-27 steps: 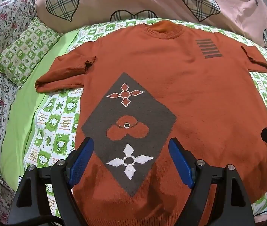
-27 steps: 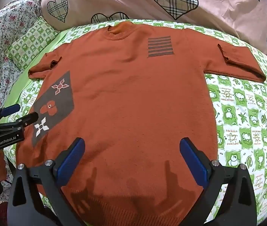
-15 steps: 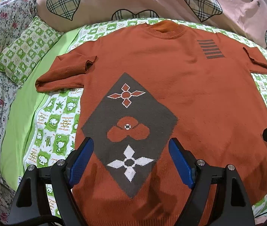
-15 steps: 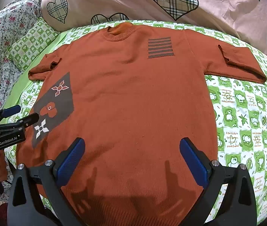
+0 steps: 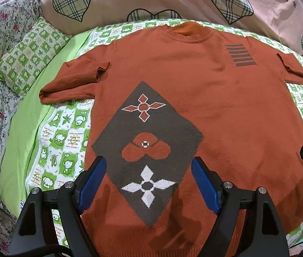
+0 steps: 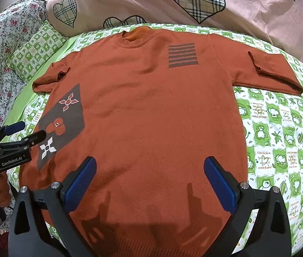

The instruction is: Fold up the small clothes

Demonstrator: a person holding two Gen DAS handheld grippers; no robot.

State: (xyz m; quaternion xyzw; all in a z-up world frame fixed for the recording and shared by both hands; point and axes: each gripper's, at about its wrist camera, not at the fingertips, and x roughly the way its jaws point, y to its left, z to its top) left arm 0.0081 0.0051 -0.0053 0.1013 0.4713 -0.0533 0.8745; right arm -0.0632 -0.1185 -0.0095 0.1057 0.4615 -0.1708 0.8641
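The left gripper point(image 5: 149, 184) is wide open and hovers over the near hem of the orange sweater point(image 5: 215, 98), its blue fingers point(image 5: 92, 181) on both sides of the grey diamond pattern point(image 5: 147, 150). The right gripper point(image 6: 149, 184) is wide open too, above the near middle of the sweater point(image 6: 151, 111). The sweater lies flat, front side up, on the green checked sheet point(image 6: 279, 132), with both sleeves spread to left and right. A pink heart blanket point(image 6: 237, 6) lies at the far side
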